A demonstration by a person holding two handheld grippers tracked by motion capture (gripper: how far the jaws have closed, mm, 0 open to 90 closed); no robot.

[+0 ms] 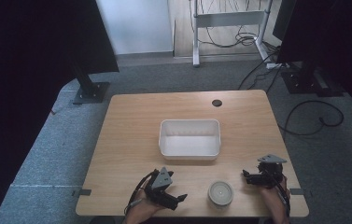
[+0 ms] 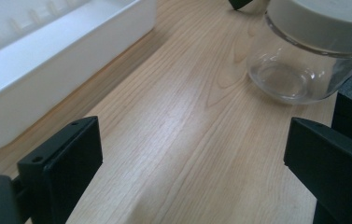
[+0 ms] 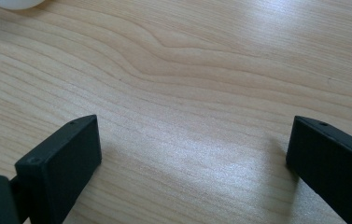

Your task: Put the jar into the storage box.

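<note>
Near the desk's (image 1: 131,140) front edge stood a lidded glass jar (image 1: 221,192), fragile and slippery; best gripped around its body. Both grippers' (image 1: 179,198) (image 1: 246,175) jaws were spread, empty.

Your forearms are cut off by the bottom edge of the high view. In the left gripper view the white bin (image 2: 66,60) runs off the left and top edges, its inner wall detail blurred, and the glass jar (image 2: 304,60) loses the top of its lid at the upper edge. There, a dark tip (image 2: 239,3) at the top edge is too cropped to identify. In the right gripper view a white corner (image 3: 17,3) is clipped beyond telling
</note>
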